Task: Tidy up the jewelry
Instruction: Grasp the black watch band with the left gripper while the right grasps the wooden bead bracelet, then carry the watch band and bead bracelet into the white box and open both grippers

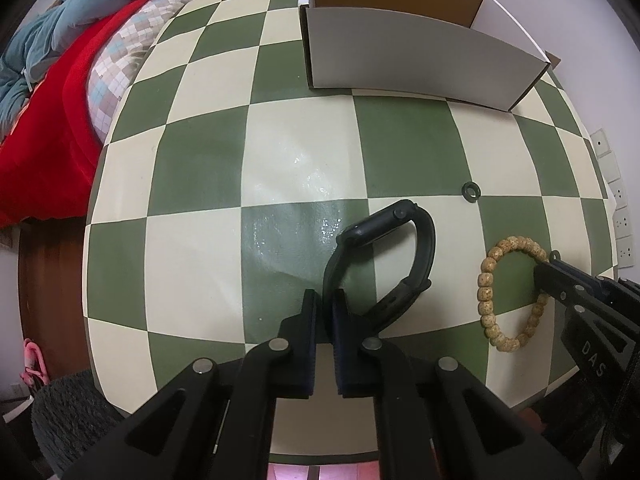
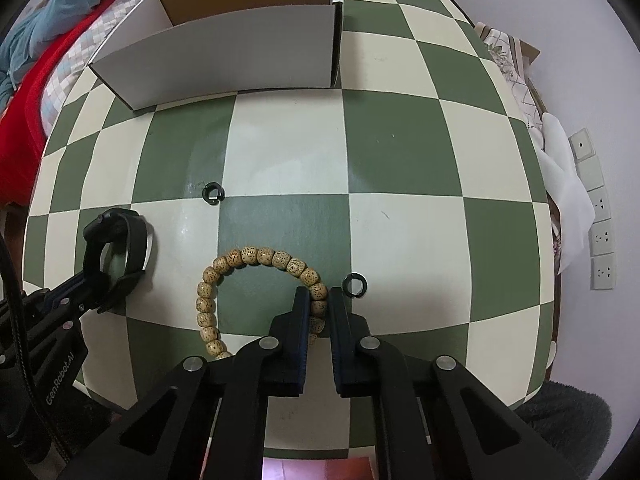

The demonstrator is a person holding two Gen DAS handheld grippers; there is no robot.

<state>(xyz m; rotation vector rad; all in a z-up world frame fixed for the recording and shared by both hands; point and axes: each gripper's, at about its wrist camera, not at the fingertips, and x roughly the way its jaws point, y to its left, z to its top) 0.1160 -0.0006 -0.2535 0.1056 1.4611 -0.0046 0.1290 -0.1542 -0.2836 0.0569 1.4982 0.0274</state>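
Left tongs [image 1: 325, 310] pinch the watch [image 1: 384, 264] strap, right tongs [image 2: 319, 307] clamp the bracelet [image 2: 256, 258]; both should lift straight before crossing to the box [image 2: 224, 52].

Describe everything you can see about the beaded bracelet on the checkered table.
The tan wooden bead bracelet is a closed loop of round, dark-speckled beads that look like wood or seed. It lies on the green and cream checkered table, and the right gripper has its jaws closed on the beads of its right side. A small black ring lies just beside it, apart.
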